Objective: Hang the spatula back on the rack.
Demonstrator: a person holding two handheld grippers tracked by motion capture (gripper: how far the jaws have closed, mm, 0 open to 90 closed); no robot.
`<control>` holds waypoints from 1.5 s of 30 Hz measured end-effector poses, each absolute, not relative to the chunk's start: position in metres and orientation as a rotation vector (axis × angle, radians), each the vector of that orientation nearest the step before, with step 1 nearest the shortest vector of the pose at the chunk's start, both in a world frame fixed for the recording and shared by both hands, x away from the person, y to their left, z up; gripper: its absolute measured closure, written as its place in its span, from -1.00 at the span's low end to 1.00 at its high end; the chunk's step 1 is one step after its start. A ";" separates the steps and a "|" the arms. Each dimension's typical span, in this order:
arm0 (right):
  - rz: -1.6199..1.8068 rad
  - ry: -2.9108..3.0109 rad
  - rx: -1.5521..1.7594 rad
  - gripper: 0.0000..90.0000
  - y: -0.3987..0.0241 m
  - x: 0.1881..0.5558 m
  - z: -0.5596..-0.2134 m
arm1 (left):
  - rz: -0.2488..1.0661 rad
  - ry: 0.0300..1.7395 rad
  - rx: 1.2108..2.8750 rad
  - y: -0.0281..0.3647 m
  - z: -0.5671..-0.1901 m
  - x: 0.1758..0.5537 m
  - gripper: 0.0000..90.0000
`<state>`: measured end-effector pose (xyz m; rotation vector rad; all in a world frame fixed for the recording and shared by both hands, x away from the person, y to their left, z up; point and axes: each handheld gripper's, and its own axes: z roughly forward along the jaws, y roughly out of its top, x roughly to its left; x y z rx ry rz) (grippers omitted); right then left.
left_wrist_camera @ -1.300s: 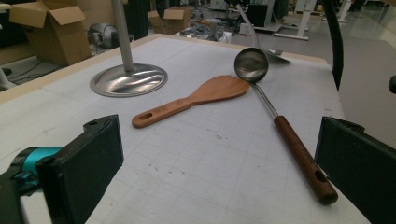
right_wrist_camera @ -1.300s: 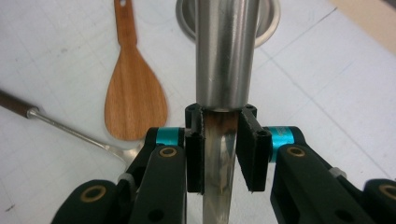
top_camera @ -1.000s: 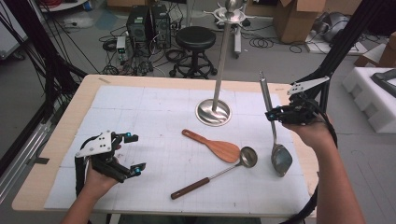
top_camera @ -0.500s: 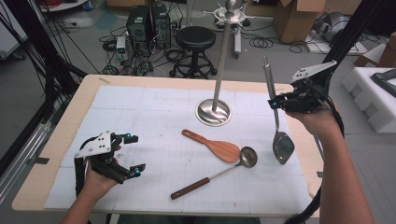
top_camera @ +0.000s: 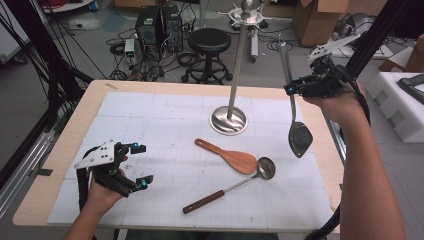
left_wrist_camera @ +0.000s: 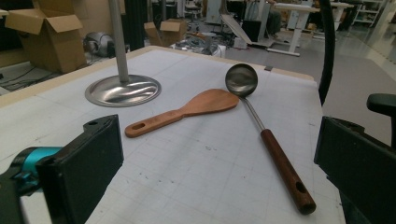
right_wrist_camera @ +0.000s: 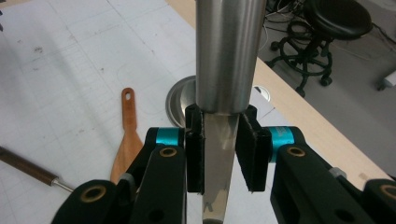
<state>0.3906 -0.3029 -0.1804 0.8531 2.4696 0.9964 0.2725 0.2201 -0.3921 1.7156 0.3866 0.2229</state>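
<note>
My right gripper (top_camera: 295, 90) is shut on the handle of a steel spatula (top_camera: 300, 138), which hangs blade down in the air over the table's right side. In the right gripper view the pads (right_wrist_camera: 195, 149) press the flat shank on both sides, just below the round steel handle (right_wrist_camera: 229, 51). My left gripper (top_camera: 142, 165) rests open at the front left of the table, with nothing between its jaws. A wooden spatula (top_camera: 230, 156) and a ladle (top_camera: 265, 167) with a dark wooden handle lie side by side on the white mat, also ahead of my left gripper (left_wrist_camera: 219, 168).
A steel stand with a round base (top_camera: 228, 121) and a tall pole rises at the back centre of the mat. The right table edge (top_camera: 325, 150) lies just under the hanging blade. A black stool (top_camera: 210, 40), cables and boxes are on the floor behind.
My right gripper has risen with the steel spatula, taking its blade off the mat and up into the air. The left gripper has stayed put.
</note>
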 end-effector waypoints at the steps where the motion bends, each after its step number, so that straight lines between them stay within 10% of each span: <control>1: 0.996 2.472 0.840 0.67 -0.301 0.392 -0.179 | 0.222 0.387 1.714 0.220 -0.392 0.272 -0.96; 45: 0.905 2.569 0.863 0.67 -0.252 0.447 -0.183 | 0.236 0.406 1.726 0.223 -0.394 0.269 -0.96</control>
